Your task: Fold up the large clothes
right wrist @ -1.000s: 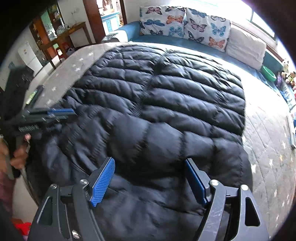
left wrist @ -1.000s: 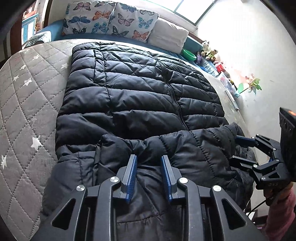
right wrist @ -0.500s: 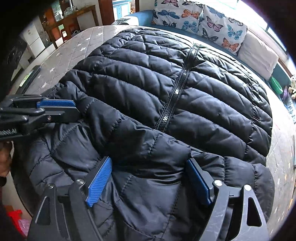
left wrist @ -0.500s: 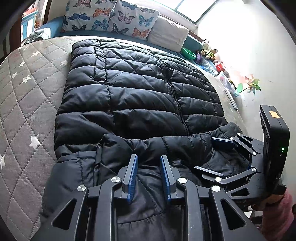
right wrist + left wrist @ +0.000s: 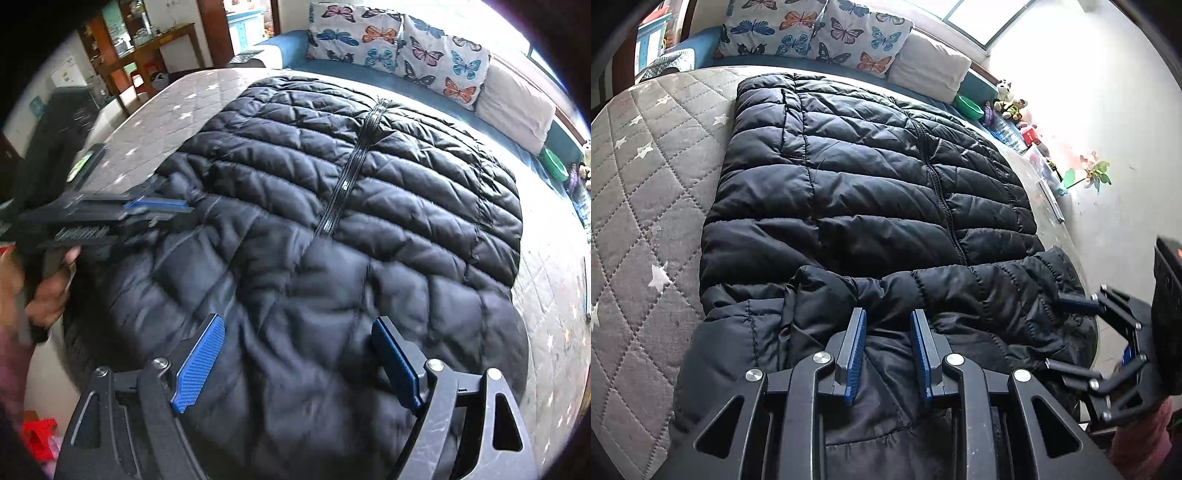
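Note:
A large black quilted puffer jacket (image 5: 871,192) lies zipper-up on a grey quilted mattress (image 5: 646,177); it also fills the right wrist view (image 5: 369,206). Its near end is folded over toward the middle as a thick band (image 5: 960,291). My left gripper (image 5: 888,350) sits over this folded band, its blue-padded jaws a narrow gap apart with black fabric between them. My right gripper (image 5: 303,362) is wide open above the jacket's near edge. It also shows in the left wrist view (image 5: 1071,332) at the jacket's right corner. The left gripper shows in the right wrist view (image 5: 147,210) at the left.
Butterfly-print cushions (image 5: 812,33) and a white pillow (image 5: 927,70) line the far side of the mattress. A green bowl (image 5: 967,107), toys and small items crowd the far right corner. A wooden shelf (image 5: 147,48) stands beyond the bed.
My right gripper has pulled back from the jacket's right corner, still open. My left gripper has held its place on the folded band. The fold lies the same.

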A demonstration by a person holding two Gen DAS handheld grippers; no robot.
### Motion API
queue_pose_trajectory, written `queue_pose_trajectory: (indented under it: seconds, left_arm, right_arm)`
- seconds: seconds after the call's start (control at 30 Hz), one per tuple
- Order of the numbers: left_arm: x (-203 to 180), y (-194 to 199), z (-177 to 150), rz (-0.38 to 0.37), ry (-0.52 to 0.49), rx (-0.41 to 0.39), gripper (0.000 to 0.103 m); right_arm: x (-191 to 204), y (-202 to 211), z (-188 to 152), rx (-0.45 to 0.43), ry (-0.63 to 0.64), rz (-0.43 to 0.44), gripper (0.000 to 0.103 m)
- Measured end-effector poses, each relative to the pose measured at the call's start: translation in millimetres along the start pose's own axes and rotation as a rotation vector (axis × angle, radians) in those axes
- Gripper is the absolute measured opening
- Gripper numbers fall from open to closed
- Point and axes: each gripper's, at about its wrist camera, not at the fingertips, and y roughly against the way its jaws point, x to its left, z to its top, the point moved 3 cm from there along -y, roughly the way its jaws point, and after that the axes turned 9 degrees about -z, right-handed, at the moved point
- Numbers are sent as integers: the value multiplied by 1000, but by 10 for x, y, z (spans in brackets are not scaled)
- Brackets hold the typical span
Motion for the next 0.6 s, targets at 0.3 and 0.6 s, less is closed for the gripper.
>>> queue_pose_trajectory:
  seconds: [0.3, 0.6]
  left_arm:
    - [-68, 122, -96, -25, 1, 7, 29]
    - [-378, 665, -535, 29, -129, -30, 29]
  right_arm:
    - [153, -372, -195, 36, 65, -70, 97]
    - [93, -267, -241, 0, 56, -43, 97]
